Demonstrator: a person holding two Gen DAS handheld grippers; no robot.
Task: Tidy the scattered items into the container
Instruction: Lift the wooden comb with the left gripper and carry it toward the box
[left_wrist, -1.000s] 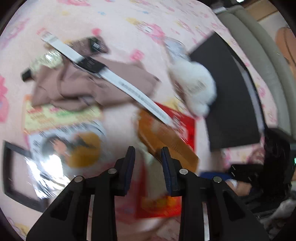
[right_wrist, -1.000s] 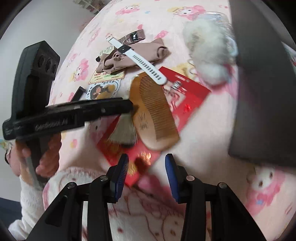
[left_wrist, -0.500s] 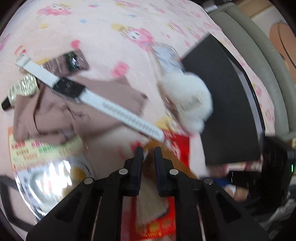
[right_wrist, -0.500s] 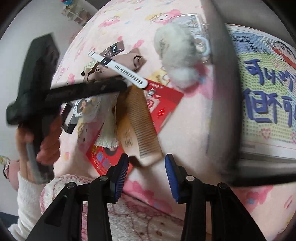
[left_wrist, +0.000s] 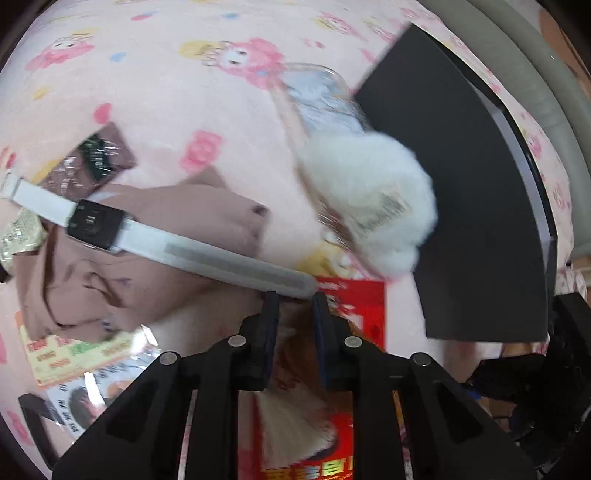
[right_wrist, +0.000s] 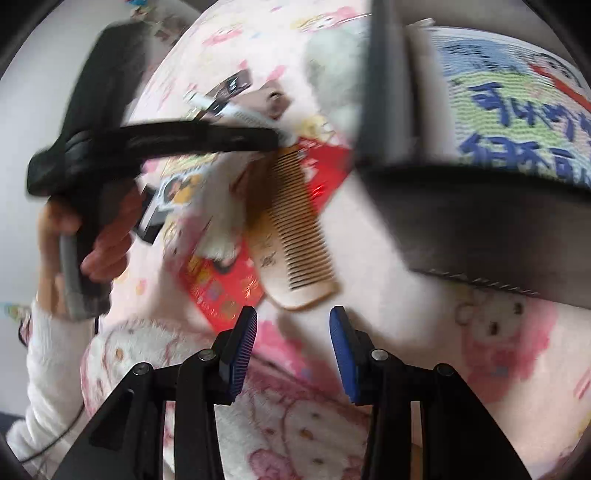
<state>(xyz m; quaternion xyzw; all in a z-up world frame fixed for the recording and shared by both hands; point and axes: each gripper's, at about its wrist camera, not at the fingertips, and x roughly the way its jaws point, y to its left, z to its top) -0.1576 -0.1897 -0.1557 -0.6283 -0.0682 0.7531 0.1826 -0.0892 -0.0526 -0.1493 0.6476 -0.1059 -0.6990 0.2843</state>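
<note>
The left gripper (left_wrist: 293, 308) has its 2 fingers clamped on the upper end of the flat wooden comb (right_wrist: 295, 229), just opening slightly. The comb's long axis trails toward the idle, parted right gripper (right_wrist: 291, 332), beside the dark fabric container (right_wrist: 461, 221).

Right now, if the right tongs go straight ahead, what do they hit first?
Probably the comb, whose rounded end lies just beyond the open right tongs, over the red packet. Depth is blurred, so the blanket below might come first.
</note>
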